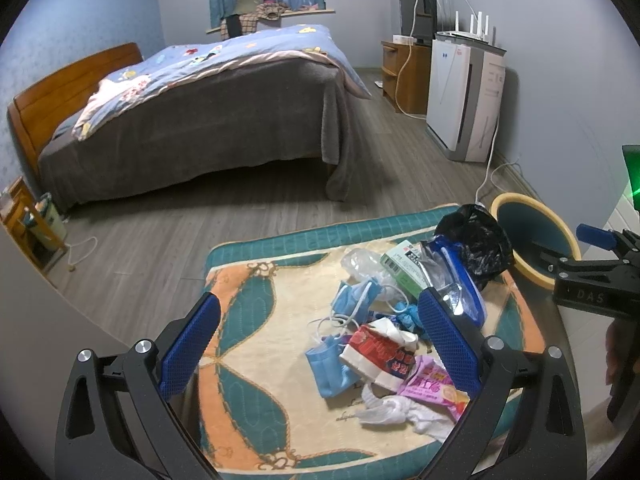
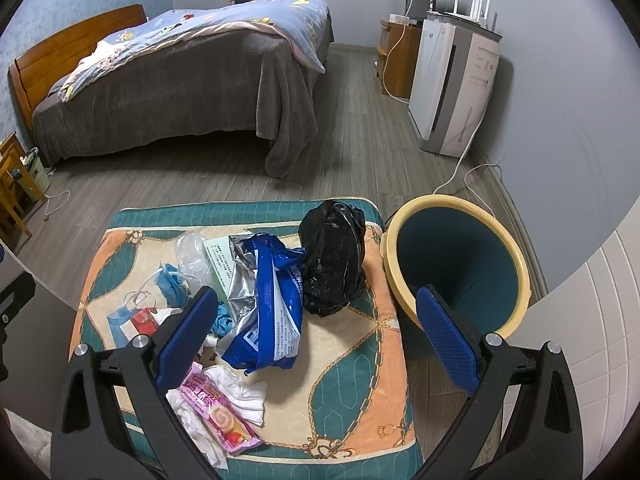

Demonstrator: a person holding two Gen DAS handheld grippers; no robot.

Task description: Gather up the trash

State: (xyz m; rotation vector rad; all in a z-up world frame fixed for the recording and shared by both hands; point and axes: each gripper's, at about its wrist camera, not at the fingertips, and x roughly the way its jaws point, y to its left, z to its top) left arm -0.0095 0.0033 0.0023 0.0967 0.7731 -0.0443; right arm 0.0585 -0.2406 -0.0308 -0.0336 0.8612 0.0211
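Trash lies on a patterned quilted mat [image 1: 248,360] [image 2: 352,392]: blue face masks [image 1: 332,364], a red and white packet [image 1: 380,354], a pink snack wrapper [image 1: 434,386] [image 2: 218,414], white tissues [image 2: 240,394], a blue foil bag [image 2: 268,312] [image 1: 460,280], a green box [image 1: 404,268] and a black plastic bag [image 2: 334,264] [image 1: 480,244]. A yellow-rimmed bin [image 2: 460,272] [image 1: 532,240] stands right of the mat. My left gripper [image 1: 320,328] is open above the masks and packet. My right gripper [image 2: 316,320] is open over the mat's right part and is seen at the left wrist view's right edge [image 1: 592,248].
A bed [image 1: 192,120] with a grey blanket stands beyond the mat across wood floor. A white air purifier [image 1: 460,96], wooden TV stand [image 1: 404,76] and trailing white cables [image 2: 460,172] line the right wall. A wooden nightstand [image 1: 24,224] is at far left.
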